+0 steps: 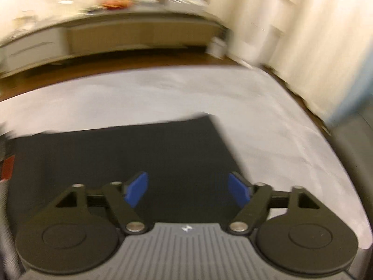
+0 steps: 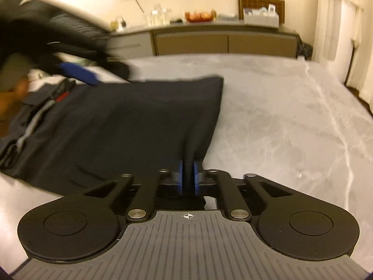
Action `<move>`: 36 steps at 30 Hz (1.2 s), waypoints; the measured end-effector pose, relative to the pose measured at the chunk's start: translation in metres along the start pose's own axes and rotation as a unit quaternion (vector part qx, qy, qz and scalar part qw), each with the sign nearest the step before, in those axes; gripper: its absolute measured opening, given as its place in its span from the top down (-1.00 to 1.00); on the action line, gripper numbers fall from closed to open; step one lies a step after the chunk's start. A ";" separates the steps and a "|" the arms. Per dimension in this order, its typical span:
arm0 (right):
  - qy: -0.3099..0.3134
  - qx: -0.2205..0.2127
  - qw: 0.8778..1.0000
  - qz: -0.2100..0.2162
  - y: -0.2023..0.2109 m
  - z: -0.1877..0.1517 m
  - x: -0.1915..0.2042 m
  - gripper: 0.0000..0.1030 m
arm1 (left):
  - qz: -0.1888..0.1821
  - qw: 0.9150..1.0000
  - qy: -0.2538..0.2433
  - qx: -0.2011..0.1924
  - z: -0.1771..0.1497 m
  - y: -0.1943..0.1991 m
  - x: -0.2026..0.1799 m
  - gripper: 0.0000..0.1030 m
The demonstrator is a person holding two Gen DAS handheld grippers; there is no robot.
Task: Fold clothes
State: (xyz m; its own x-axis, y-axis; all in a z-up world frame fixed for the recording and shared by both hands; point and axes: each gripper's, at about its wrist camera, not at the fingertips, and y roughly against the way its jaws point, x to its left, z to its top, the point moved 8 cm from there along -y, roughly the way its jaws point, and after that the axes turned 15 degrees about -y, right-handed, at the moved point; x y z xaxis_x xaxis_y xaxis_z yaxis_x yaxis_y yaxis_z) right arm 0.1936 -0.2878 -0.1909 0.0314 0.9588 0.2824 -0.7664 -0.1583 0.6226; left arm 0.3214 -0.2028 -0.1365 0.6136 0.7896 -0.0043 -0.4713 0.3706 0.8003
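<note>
A dark navy garment (image 2: 130, 121) lies flat on the grey marble table (image 2: 291, 116), folded into a rough rectangle with a grey and red trim (image 2: 35, 121) at its left side. My right gripper (image 2: 187, 177) is shut on a bunched fold of that garment at its near right corner. In the left wrist view the same garment (image 1: 116, 154) spreads below my left gripper (image 1: 187, 189), whose blue pads (image 1: 137, 187) stand wide apart above the cloth with nothing pinched. The left gripper (image 2: 79, 72) also shows blurred at the upper left of the right wrist view.
A long low sideboard (image 2: 209, 39) with bottles, a fruit bowl and boxes runs along the back wall. Pale curtains (image 2: 338, 23) hang at the right. The table's bare marble stretches right of the garment. A hand (image 2: 14, 93) shows at the far left.
</note>
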 end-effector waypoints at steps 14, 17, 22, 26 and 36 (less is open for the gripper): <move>0.071 -0.046 0.995 0.050 0.018 0.000 0.036 0.14 | -0.022 1.000 -0.019 -0.008 -0.002 0.014 0.024 0.82; 0.073 -0.044 0.990 0.113 0.035 -0.001 0.062 0.21 | -0.011 0.999 0.038 -0.037 -0.035 0.065 0.086 0.82; 0.100 -0.032 0.982 0.160 0.043 -0.013 0.114 0.20 | 0.030 0.992 0.122 0.013 -0.111 0.067 0.166 0.83; 0.122 -0.002 0.983 0.137 0.022 -0.033 0.146 0.20 | 0.036 0.989 0.145 0.014 -0.129 0.060 0.185 0.82; 0.167 0.038 0.981 0.092 -0.018 -0.071 0.180 0.40 | 0.054 0.986 0.156 -0.008 -0.125 0.064 0.201 0.43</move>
State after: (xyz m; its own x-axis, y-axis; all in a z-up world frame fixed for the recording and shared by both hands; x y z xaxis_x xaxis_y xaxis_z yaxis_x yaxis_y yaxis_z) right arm 0.1674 -0.0963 -0.2026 -0.3254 0.9339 0.1485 -0.6887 -0.3416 0.6395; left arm 0.3351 0.0406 -0.1616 0.3367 0.9356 -0.1060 -0.5341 0.2824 0.7969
